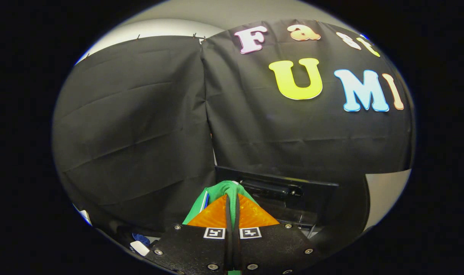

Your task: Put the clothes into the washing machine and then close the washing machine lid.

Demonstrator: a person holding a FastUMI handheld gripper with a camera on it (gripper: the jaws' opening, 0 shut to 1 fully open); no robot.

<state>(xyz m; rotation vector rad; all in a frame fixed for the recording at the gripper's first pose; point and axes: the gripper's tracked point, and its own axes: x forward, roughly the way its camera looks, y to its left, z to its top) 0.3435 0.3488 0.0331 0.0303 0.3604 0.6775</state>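
The single view comes from a fisheye camera riding on the hand-held gripper [232, 198], looking forward along its two fingers, which rise from the bottom centre of the frame and stand almost closed on a green cloth [222, 191] pinched between their tips. The lens sits very close behind the fingers, so they loom large. It faces roughly level toward the booth's black cloth wall [140, 122], which hangs near and bulges across the middle of the frame. A dark raised lid [285, 187] sits just beyond the fingertips, right of centre. A pale wall [232, 11] curves along the top edge.
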